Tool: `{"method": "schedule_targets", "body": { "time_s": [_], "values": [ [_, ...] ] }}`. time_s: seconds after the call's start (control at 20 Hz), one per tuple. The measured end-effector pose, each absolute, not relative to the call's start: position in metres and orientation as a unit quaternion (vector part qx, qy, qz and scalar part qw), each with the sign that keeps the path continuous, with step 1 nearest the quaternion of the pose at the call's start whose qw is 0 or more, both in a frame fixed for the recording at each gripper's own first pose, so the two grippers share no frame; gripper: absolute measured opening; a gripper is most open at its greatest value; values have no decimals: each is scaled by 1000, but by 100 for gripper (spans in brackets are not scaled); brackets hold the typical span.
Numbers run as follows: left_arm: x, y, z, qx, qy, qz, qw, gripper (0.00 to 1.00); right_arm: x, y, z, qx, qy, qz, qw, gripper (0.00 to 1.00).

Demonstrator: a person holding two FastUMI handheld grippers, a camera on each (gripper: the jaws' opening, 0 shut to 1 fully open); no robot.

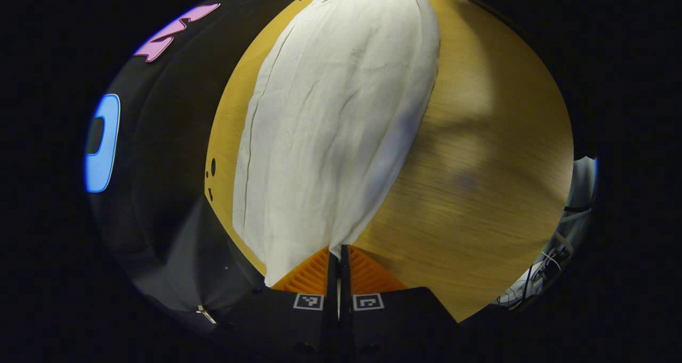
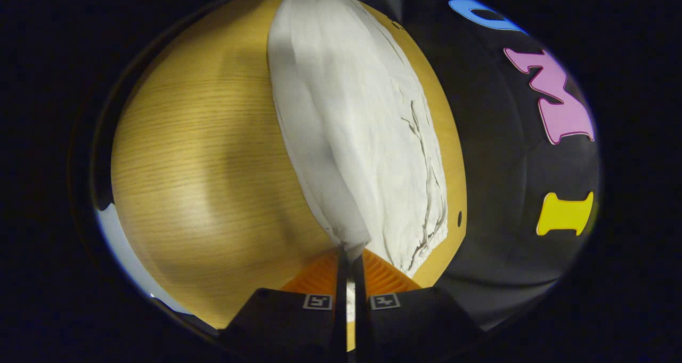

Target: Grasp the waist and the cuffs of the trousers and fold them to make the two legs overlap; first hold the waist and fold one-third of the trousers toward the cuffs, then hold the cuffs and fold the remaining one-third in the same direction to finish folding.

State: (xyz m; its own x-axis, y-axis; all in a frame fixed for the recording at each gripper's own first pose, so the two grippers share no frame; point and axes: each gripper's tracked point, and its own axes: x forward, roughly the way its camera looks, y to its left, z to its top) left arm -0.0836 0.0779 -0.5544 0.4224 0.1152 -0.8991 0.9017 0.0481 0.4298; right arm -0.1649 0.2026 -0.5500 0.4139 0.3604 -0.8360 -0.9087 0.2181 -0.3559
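The left gripper (image 1: 338,253) is pinching one end of the white trousers (image 1: 341,123) — fingers squeezed together on the cloth. The right gripper (image 2: 350,256) is pinching the other end. Past them, the trousers are stretching long across the table (image 1: 479,182).

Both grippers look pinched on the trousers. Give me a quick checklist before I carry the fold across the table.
1. Left gripper gripping the cloth: ok, fingers closed on an edge of the trousers.
2. Right gripper gripping the cloth: ok, fingers closed on a fold of the trousers.
3. Cloth taut between the two ends: ok, it runs as one long strip with only light creases.
4. Legs already overlapped: ok, it seems; one narrow strip shows, layers cannot be counted.
5. Room on the table beside the cloth: ok, bare wood alongside.
6. Which end is waist, which cuffs: cannot tell for certain.
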Motion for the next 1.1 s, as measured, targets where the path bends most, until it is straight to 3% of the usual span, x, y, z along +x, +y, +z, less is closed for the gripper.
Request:
{"method": "schedule_targets", "body": {
  "time_s": [0.25, 0.55, 0.75, 1.1],
  "values": [
    [-78, 76, -552, 595, 423, -310, 609, 6, -157, 200, -538, -414, 325, 440, 728, 5],
    [-48, 69, -517, 535, 424, -273, 678, 5, -105, 190, -489, -374, 299, 369, 796, 5],
    [-19, 65, -504, 510, 441, -249, 695, 6, -63, 190, -467, -357, 293, 334, 822, 6],
    [51, 51, -485, 488, 427, -209, 732, 5, 10, 197, -459, -367, 282, 298, 835, 5]
  ]
}}
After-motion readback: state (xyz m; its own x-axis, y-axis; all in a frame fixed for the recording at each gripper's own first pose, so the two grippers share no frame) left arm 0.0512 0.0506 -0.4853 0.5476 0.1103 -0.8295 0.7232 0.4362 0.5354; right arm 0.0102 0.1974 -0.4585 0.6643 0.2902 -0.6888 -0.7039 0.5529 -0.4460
